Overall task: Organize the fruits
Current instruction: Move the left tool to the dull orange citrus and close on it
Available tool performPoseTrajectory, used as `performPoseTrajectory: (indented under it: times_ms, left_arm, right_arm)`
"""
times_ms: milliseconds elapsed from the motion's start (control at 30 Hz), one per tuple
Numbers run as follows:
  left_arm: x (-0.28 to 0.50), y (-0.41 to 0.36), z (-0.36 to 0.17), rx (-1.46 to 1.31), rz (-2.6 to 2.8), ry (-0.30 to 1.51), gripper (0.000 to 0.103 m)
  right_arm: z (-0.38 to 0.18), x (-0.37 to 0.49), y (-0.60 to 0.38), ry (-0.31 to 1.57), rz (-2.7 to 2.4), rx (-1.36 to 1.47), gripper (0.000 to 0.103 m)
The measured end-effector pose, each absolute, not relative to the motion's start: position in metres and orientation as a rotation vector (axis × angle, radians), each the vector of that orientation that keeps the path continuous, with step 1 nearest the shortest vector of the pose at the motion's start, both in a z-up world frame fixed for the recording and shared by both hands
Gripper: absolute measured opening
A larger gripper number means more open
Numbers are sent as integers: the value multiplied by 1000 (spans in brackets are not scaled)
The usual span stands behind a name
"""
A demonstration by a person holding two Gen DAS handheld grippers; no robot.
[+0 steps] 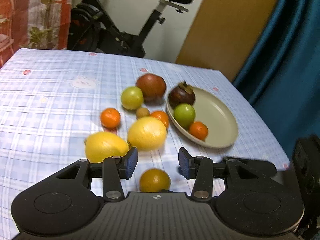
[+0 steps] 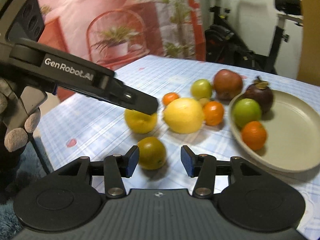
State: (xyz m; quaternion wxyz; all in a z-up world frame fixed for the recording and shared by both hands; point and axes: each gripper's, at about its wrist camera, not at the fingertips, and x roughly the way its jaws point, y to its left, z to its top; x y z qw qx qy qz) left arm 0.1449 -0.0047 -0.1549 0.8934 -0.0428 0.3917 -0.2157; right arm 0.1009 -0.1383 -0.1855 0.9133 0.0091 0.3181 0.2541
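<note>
Blue plaid tablecloth [image 1: 50, 100], exercise bike [image 1: 120, 34] past far edge, loose fruit beside plate [image 1: 224, 120]; left gripper [image 1: 158, 163] and right gripper [image 2: 159, 161] both released, empty.

A pale blue and white checked cloth [image 1: 50, 100] with small pink spots covers the counter. On it lie two yellow lemons [image 1: 147, 133], orange tangerines [image 1: 110, 117] and a brownish-red fruit [image 1: 151, 87]. The beige plate [image 1: 222, 118] holds a dark purple mangosteen [image 1: 181, 97], a green fruit [image 1: 184, 114] and an orange tangerine [image 1: 198, 130].
</note>
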Motion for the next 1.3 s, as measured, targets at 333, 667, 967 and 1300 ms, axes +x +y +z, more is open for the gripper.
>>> performPoseTrajectory:
  times_ms: [333,667,967,1300]
  left_arm:
    - [139,-15,-175,-58,-463,869,47]
    - [140,-25,-184,-39,-449,886,49]
    - [142,-20,-186,-36,-394,888,49]
    - [140,-25,-178,-34,-415,843,49]
  right_arm:
    - [-210,114,-132,693,581,56,45]
    - [-208,101,-155,687,486,66,45]
    - [-202,94,-164,662,450,86,43]
    - [-198,91,-163,634,472,86,37]
